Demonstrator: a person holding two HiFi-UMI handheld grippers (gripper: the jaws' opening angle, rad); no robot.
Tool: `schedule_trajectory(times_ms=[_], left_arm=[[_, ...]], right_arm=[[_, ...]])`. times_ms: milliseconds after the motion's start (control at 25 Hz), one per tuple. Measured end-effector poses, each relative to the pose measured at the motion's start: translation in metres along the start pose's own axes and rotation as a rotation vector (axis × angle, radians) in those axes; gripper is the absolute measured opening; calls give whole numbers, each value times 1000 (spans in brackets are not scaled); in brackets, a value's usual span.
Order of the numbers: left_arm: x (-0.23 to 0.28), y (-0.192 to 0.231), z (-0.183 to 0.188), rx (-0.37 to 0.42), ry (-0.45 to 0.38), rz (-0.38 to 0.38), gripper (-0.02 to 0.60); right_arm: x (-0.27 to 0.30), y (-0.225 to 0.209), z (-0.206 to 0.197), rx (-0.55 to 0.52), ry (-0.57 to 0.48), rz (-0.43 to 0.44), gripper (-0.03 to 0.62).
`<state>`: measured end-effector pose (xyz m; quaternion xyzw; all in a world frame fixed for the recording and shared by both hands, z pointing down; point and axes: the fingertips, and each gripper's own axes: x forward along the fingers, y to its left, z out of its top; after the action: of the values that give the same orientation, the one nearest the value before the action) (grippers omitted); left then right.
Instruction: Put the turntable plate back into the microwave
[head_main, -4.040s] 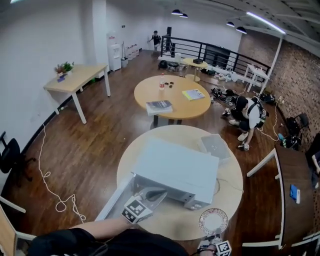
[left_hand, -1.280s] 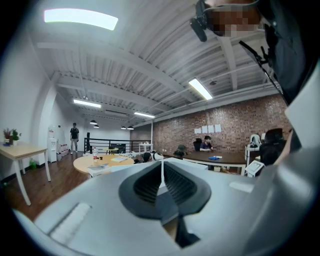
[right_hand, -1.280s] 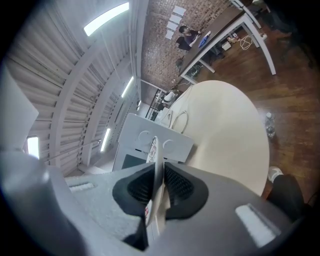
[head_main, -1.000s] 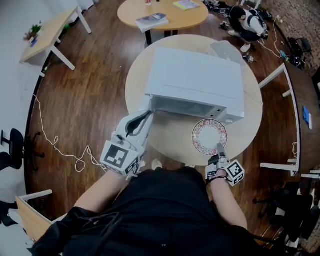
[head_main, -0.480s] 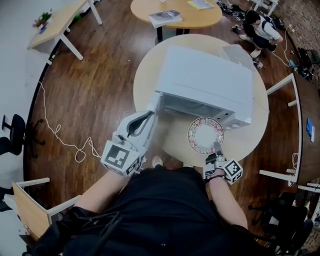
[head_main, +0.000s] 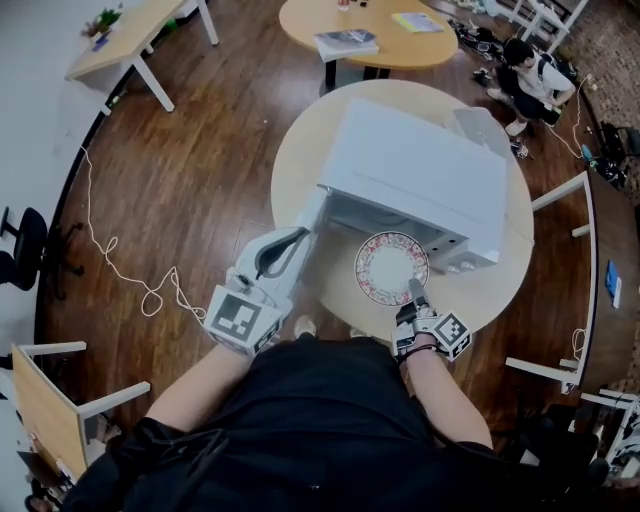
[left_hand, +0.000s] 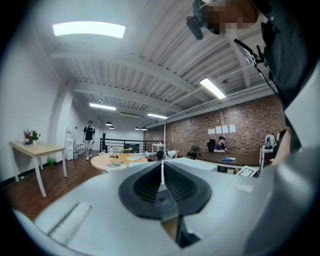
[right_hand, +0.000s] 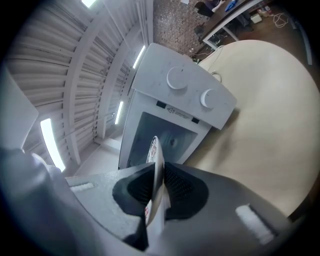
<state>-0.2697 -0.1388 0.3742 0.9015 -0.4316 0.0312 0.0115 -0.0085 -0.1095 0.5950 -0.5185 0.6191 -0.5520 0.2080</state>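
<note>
Plate: I hold the turntable plate (head_main: 392, 267), round, pale, with a patterned red rim, by its near edge just in front of the microwave's open mouth, over the front strip of the round table (head_main: 300, 165).
Right gripper (head_main: 413, 290): its dark ribbed pads are clamped on the plate's rim; in the right gripper view the plate (right_hand: 154, 150) shows edge-on between them.
Left gripper (head_main: 298, 234): jaws drawn together on a thin white edge (left_hand: 161, 172), which looks to be the free edge of the microwave door (head_main: 312, 212), swung out to the left.
Microwave (head_main: 420, 175): a boxy matt-white case; two round knobs (right_hand: 176, 78) sit on the panel beside the dark cavity (right_hand: 162, 135).
In the way: the control panel side stands just right of the plate; the door flanks it on the left.
Table: smooth pale wood, circular; a shallow white tray (head_main: 476, 126) lies behind the microwave.
Surroundings: dark plank floor with a looping white cable (head_main: 120, 280); a second round table (head_main: 370, 20) carrying a book (head_main: 345, 42); a person (head_main: 528, 78) crouching by it; a brick wall (left_hand: 235, 127).
</note>
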Motion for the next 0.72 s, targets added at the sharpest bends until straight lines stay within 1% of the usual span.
schedule_trajectory(times_ms=[120, 240, 320, 360, 480, 560, 720], left_arm=[[-6, 5, 2, -9, -9, 27, 17], [-16, 11, 4, -9, -12, 46, 17], [-21, 10, 4, -13, -6, 53, 17], [-23, 9, 4, -18, -4, 54, 17], [-25, 11, 4, -26, 3, 69, 17], [-19, 14, 1, -26, 6, 82, 17], [-4, 4, -5, -32, 8, 66, 17]], right_arm=[[6, 5, -4, -17, 27, 0, 28], [14, 12, -16, -72, 65, 1, 28], [16, 15, -24, -96, 90, -18, 28], [19, 19, -26, -92, 100, -7, 28], [35, 29, -32, -68, 119, 62, 28], [46, 25, -34, -74, 142, 58, 28], [49, 12, -29, -79, 162, 28, 28]])
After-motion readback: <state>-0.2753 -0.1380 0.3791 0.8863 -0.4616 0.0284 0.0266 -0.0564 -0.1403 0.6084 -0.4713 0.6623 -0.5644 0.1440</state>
